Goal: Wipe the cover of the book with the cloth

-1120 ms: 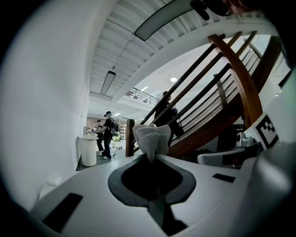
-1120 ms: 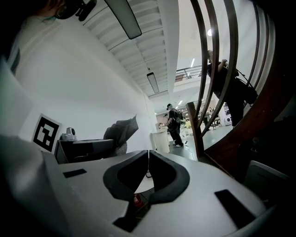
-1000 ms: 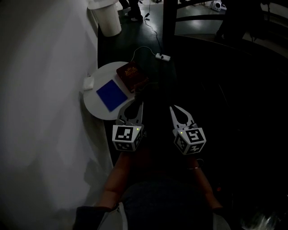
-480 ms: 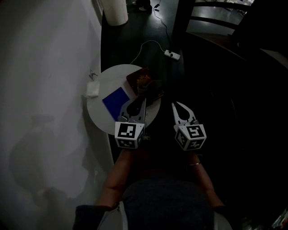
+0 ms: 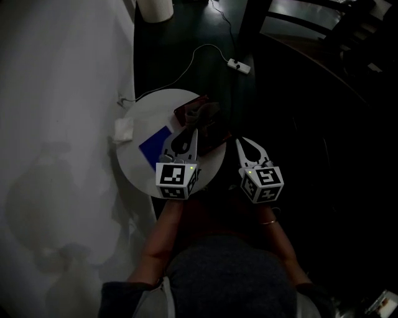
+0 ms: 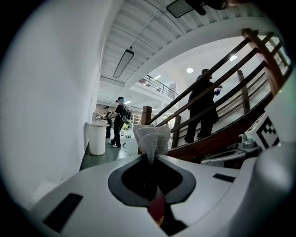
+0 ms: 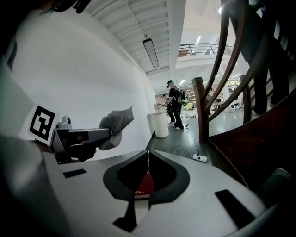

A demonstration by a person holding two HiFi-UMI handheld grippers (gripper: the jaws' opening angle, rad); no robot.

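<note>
A dark red book (image 5: 214,131) lies on the far right part of a round white table (image 5: 140,174). My left gripper (image 5: 193,126) is shut on a pale grey cloth (image 5: 203,112), whose bunched end hangs over the book's near part. In the left gripper view the cloth (image 6: 151,138) sticks up from the closed jaws of the left gripper (image 6: 151,159), and a strip of the red book (image 6: 157,211) shows below. My right gripper (image 5: 239,144) is shut with nothing in it, just right of the table. Its own view shows the book (image 7: 144,186) under its jaws and the cloth (image 7: 118,121) at left.
A blue square sheet (image 5: 155,146) lies on the table's left half, and a small white object (image 5: 123,129) is at its left rim. A white wall runs along the left. On the dark floor are a cable with a power strip (image 5: 239,65) and a white bin (image 5: 154,7). Wooden stair rails (image 7: 222,78) stand at right, with people (image 6: 119,121) beyond.
Both grippers have come forward toward the table. The left gripper with the cloth was at the table's near edge and is now over the book.
</note>
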